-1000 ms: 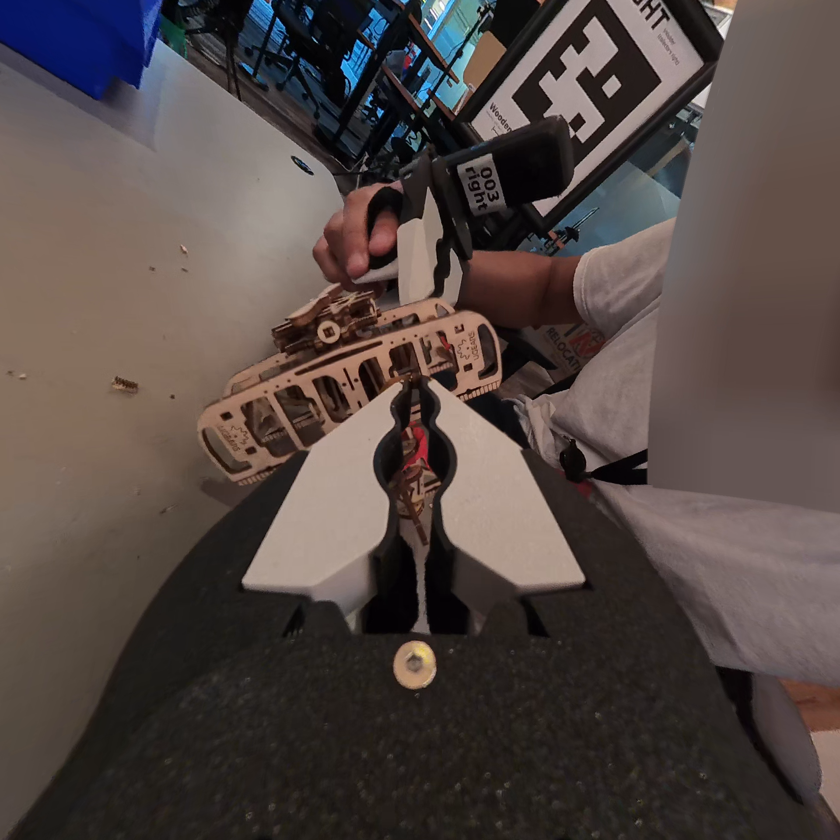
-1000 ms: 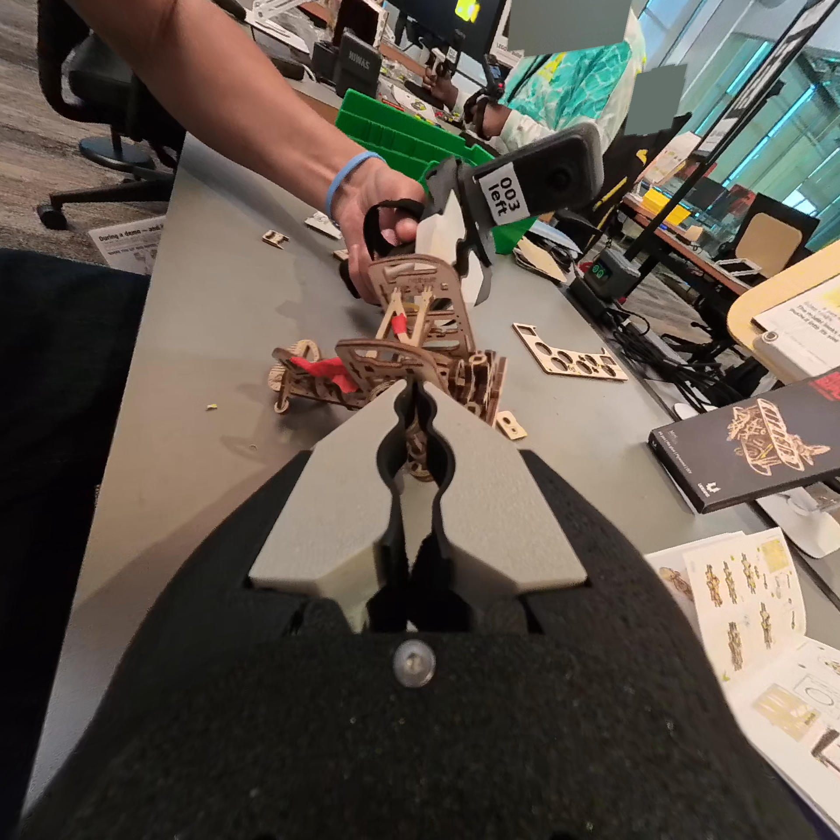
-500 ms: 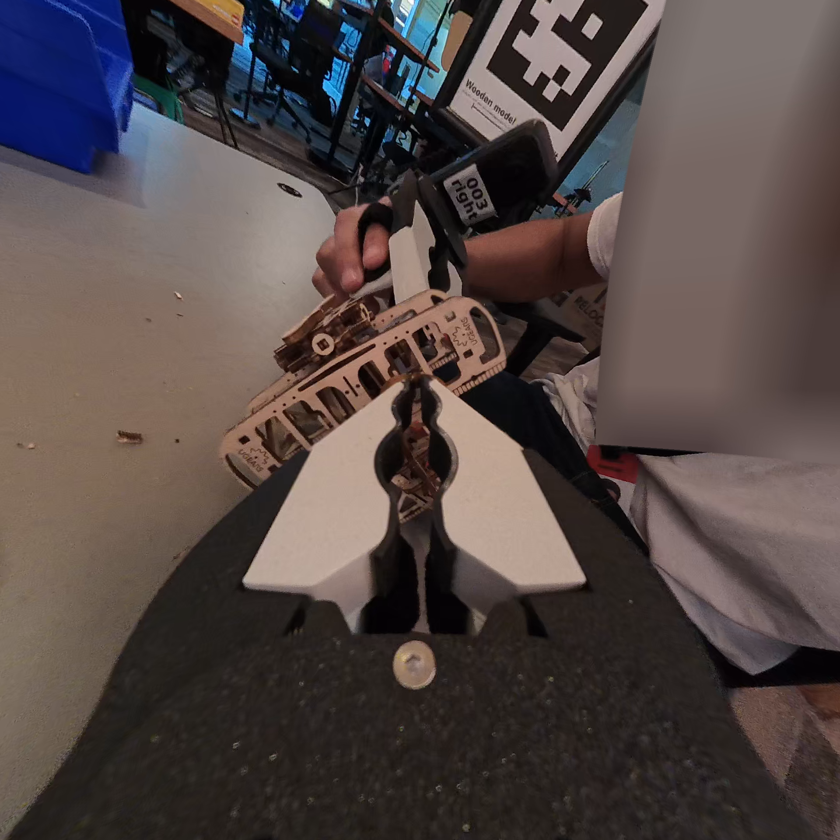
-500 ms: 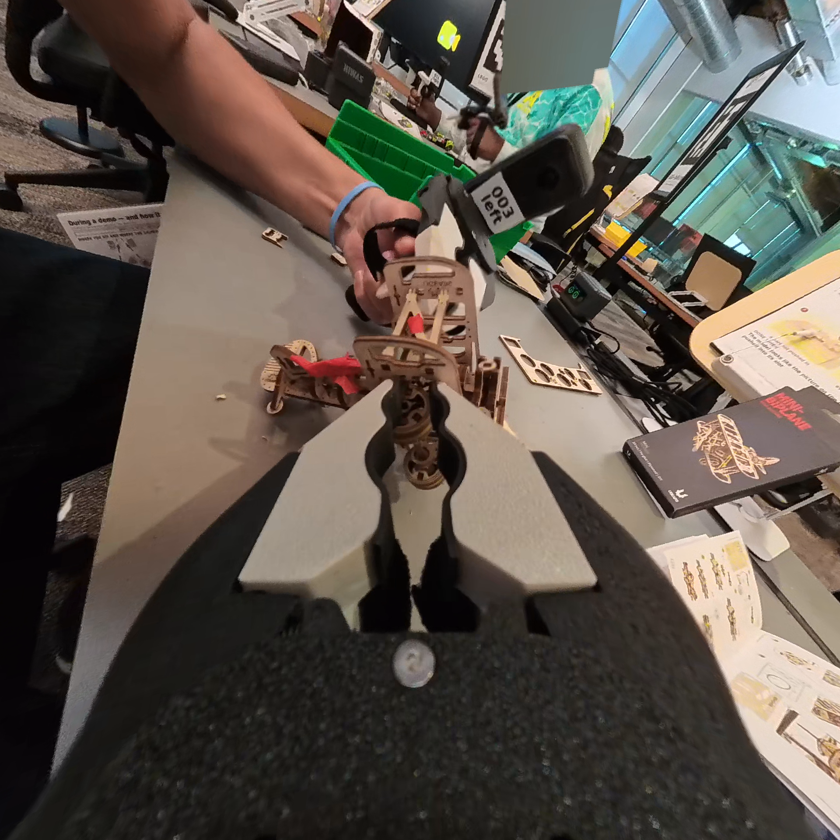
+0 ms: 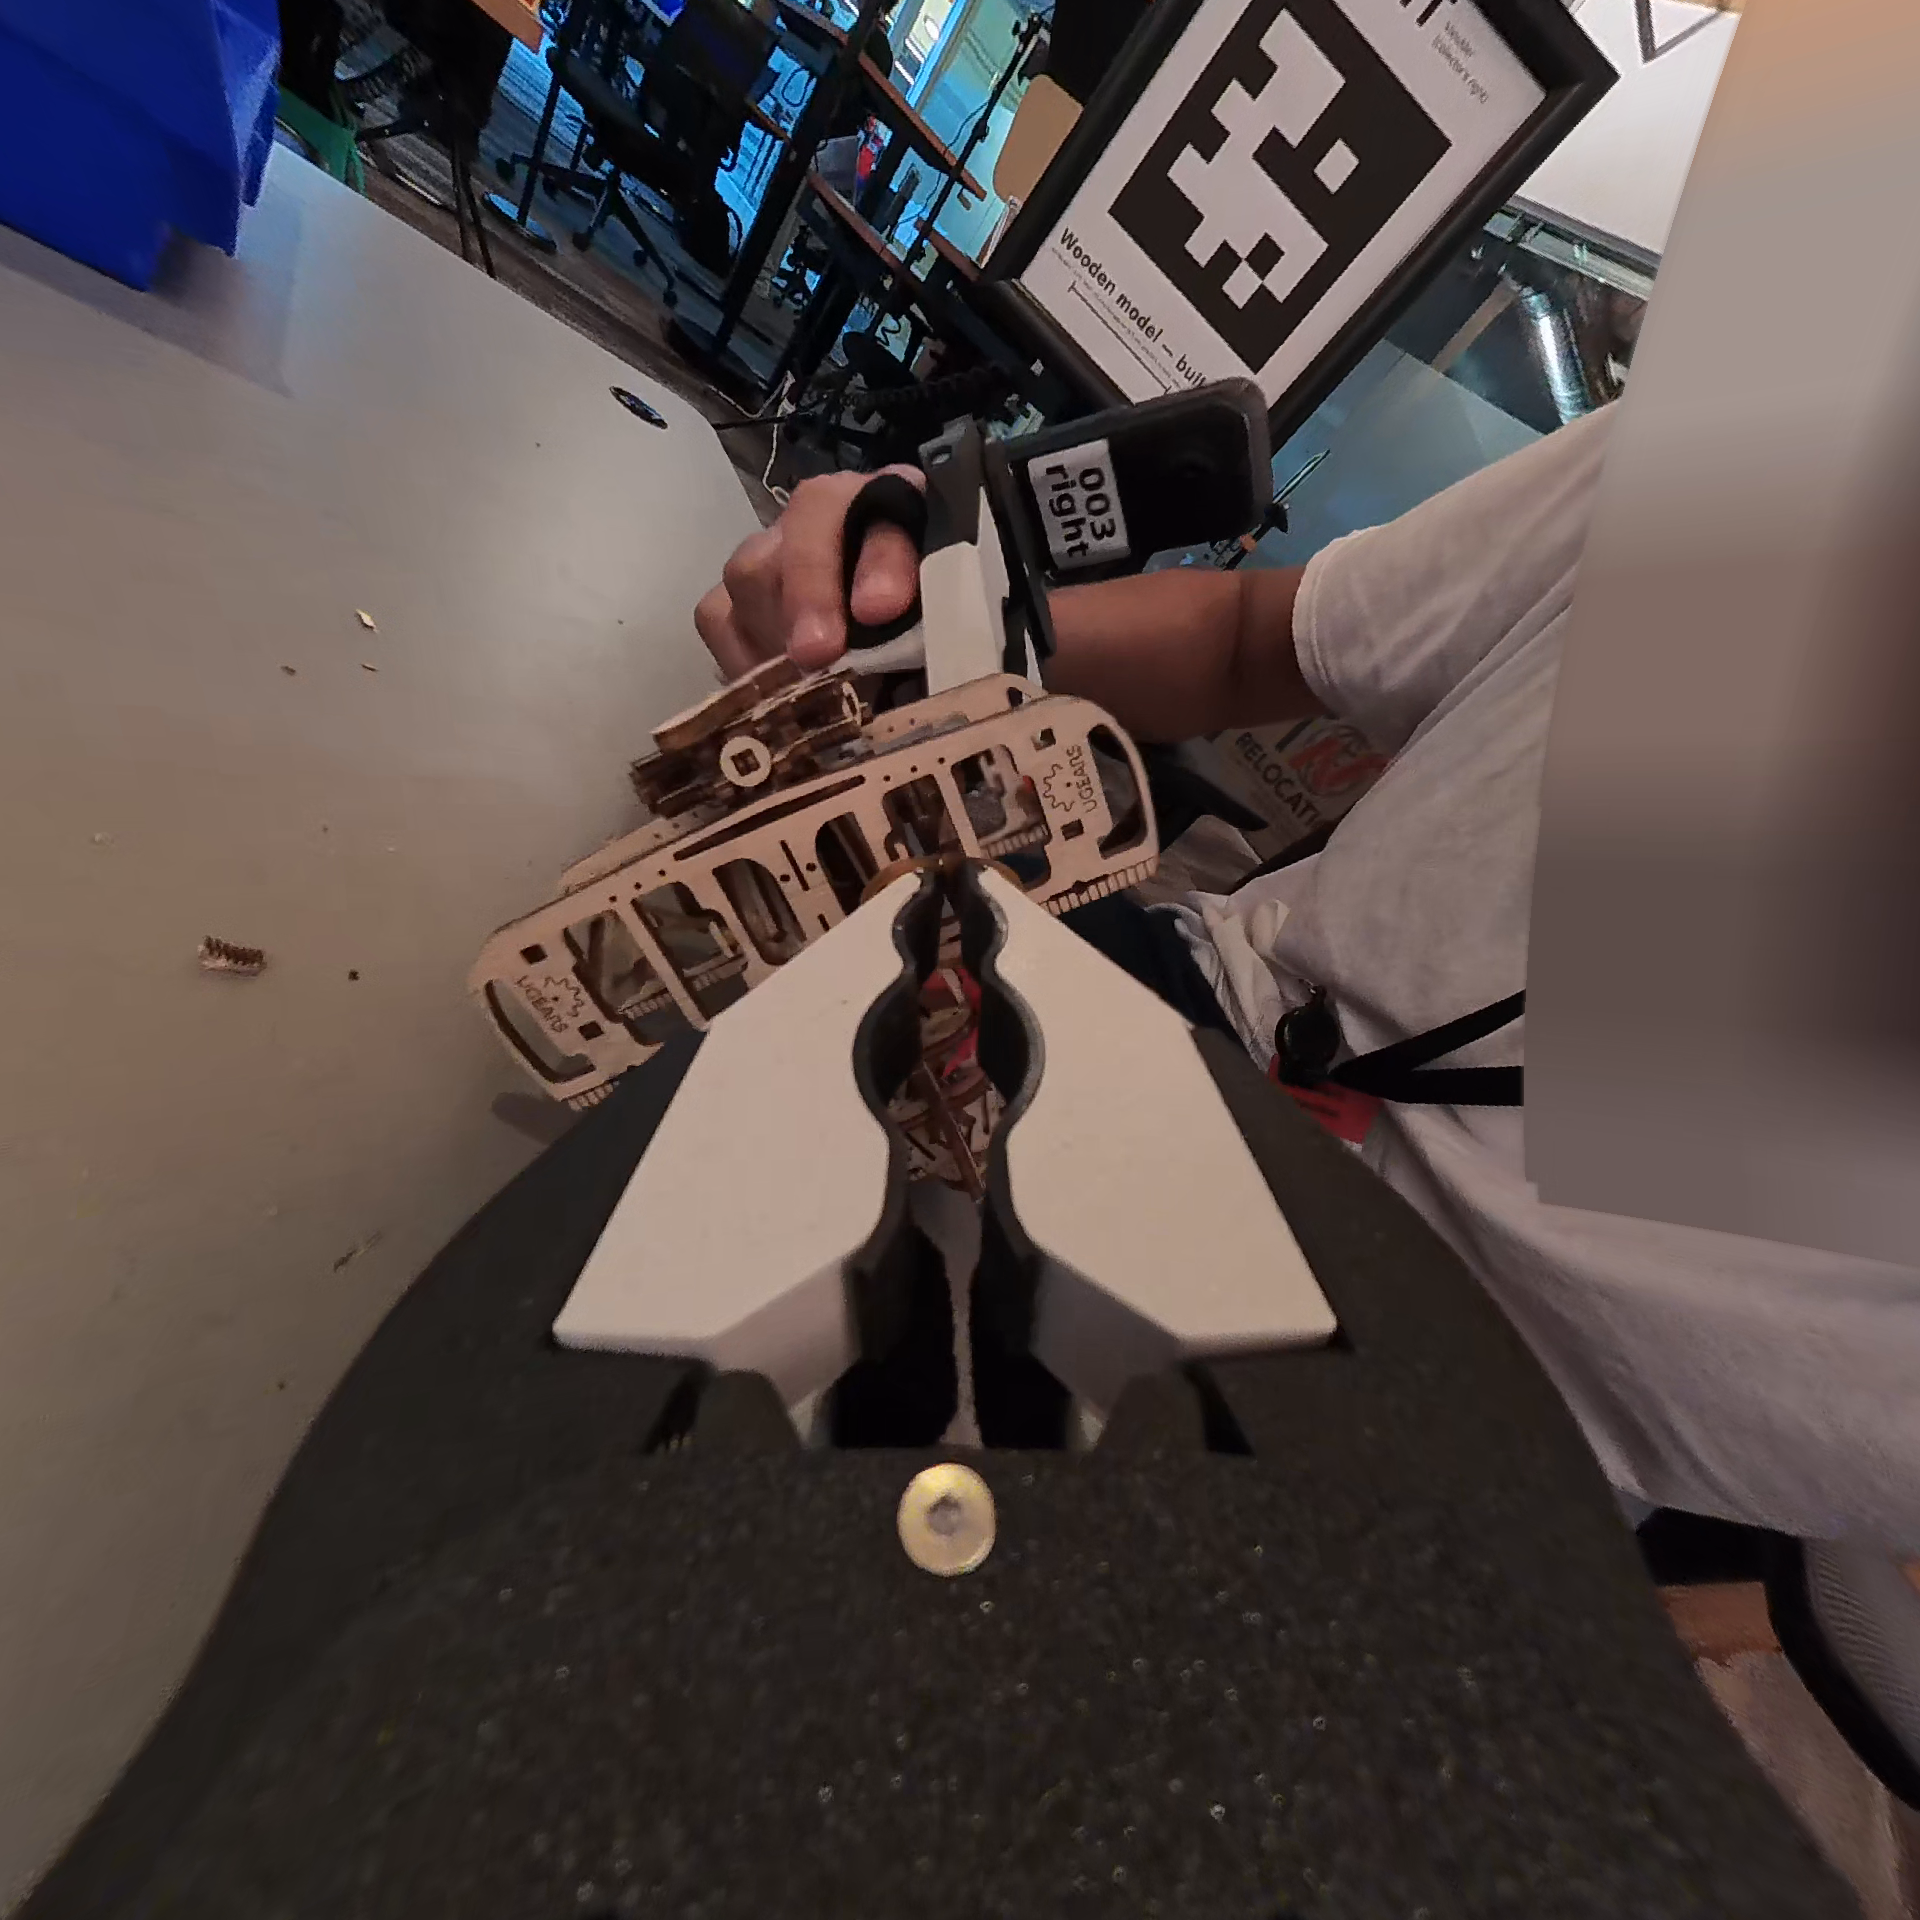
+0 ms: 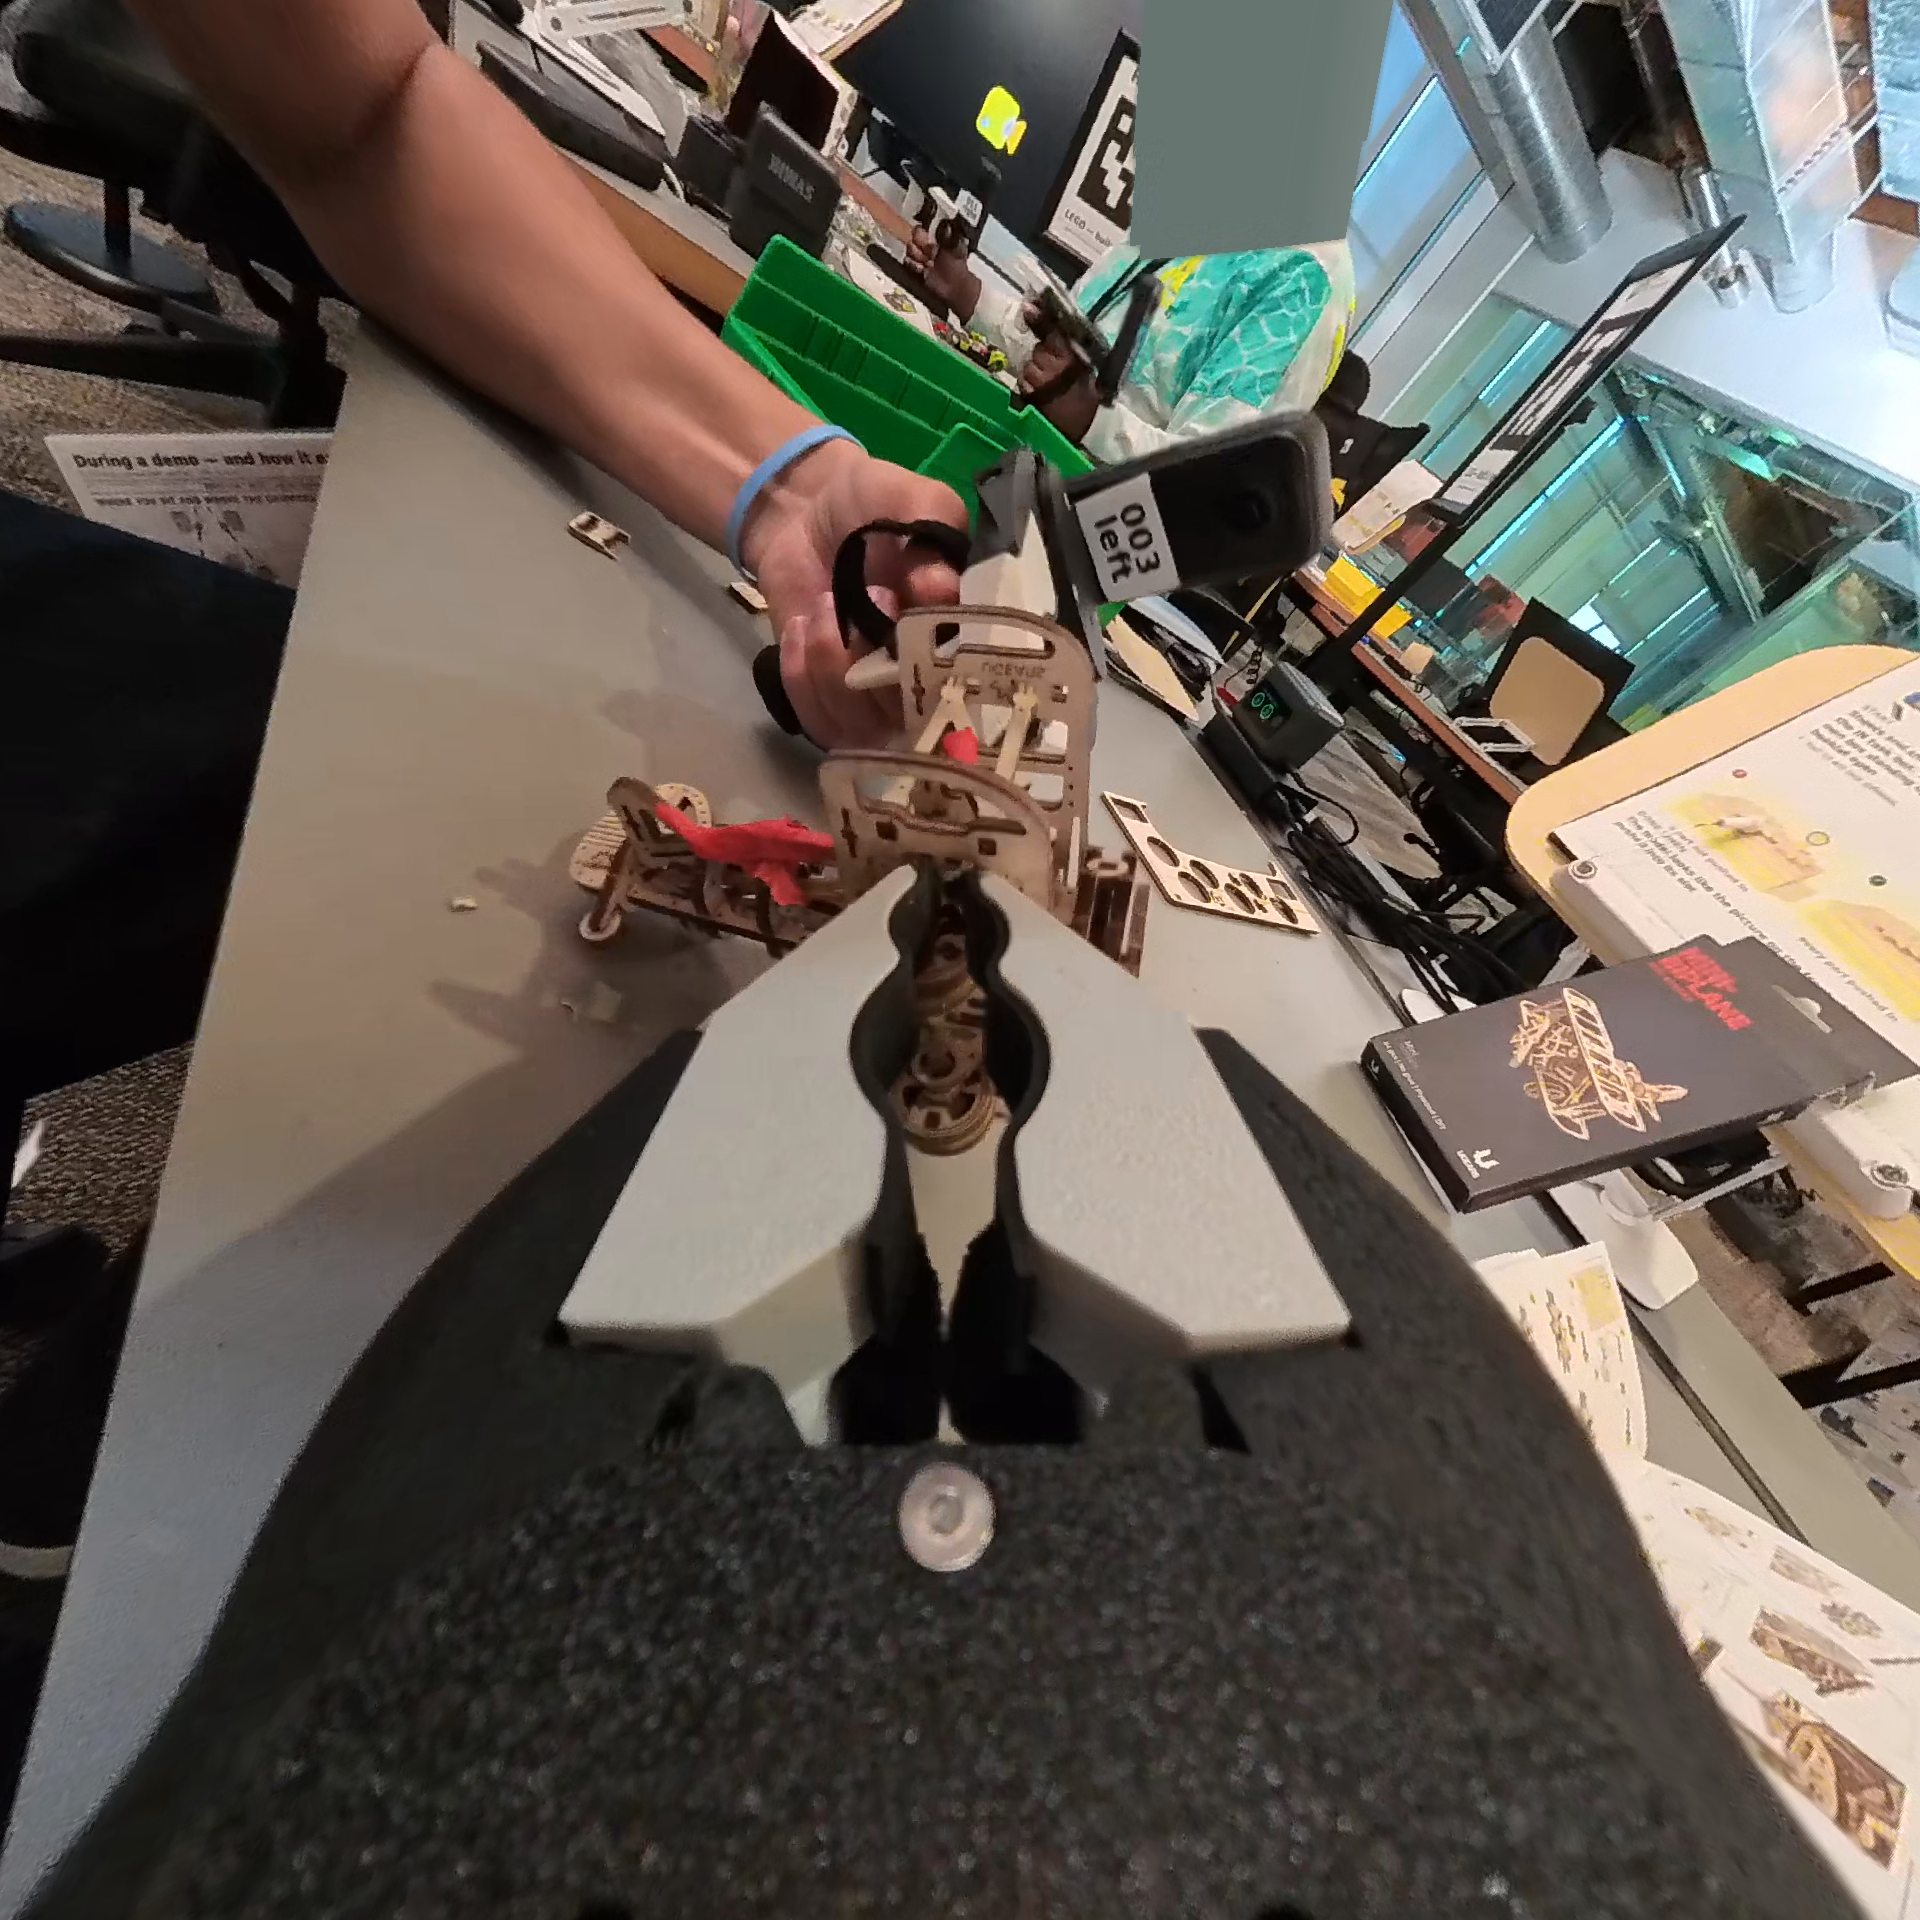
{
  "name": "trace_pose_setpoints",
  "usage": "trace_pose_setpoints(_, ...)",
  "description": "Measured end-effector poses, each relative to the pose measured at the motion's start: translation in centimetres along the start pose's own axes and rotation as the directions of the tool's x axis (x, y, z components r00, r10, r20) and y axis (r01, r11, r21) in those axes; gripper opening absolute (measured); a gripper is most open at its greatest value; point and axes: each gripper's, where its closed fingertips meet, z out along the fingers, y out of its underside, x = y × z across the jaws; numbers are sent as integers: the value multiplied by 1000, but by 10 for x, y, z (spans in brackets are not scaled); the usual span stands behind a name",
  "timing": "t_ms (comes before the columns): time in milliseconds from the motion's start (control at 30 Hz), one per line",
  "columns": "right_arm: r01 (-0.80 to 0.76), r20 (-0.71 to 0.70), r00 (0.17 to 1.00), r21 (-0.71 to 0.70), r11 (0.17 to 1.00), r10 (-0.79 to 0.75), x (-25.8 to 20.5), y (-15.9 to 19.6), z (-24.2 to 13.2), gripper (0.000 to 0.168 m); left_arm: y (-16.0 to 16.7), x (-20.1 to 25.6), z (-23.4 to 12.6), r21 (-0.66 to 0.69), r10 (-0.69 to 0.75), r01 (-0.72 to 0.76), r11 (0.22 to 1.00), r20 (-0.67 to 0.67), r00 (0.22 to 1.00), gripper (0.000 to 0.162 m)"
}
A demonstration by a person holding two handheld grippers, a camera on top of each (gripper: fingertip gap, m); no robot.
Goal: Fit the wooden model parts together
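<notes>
A wooden biplane model with red parts is held between both grippers, just above the grey table (image 6: 416, 727). In the left wrist view its two slotted wings (image 5: 810, 883) lie across, just beyond my left gripper (image 5: 948, 878), which is shut on a thin part of the model. The right gripper (image 5: 966, 623) grips the far side, behind the wings. In the right wrist view my right gripper (image 6: 945, 878) is shut on the model near a small wooden wheel (image 6: 940, 1101). The wings (image 6: 956, 810) stand upright, the tail (image 6: 675, 862) points left, and the left gripper (image 6: 997, 592) holds the far end.
A cut-out wooden sheet (image 6: 1205, 873), a black box (image 6: 1621, 1060) and instruction sheets (image 6: 1766, 1558) lie to the right. A green bin (image 6: 883, 364) stands behind, with another person beyond it. A blue bin (image 5: 114, 125) and a small wood scrap (image 5: 231, 953) are on the left.
Both grippers keep their hold on the model. The model has been tilted and lifted slightly, and both views have swung with it.
</notes>
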Motion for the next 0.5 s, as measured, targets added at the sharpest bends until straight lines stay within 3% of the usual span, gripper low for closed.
trace_pose_setpoints(333, 149, -18, 989, -24, 989, -150, 0, -2, 0, 0, -1, -3, 0, 41, -20, 19, 999, 12, 1000, 0)
trace_pose_setpoints(500, 154, -14, 988, -28, 988, -155, 2, -2, 1, 0, -2, -4, -3, 58, 45, -48, 997, 41, 998, 2)
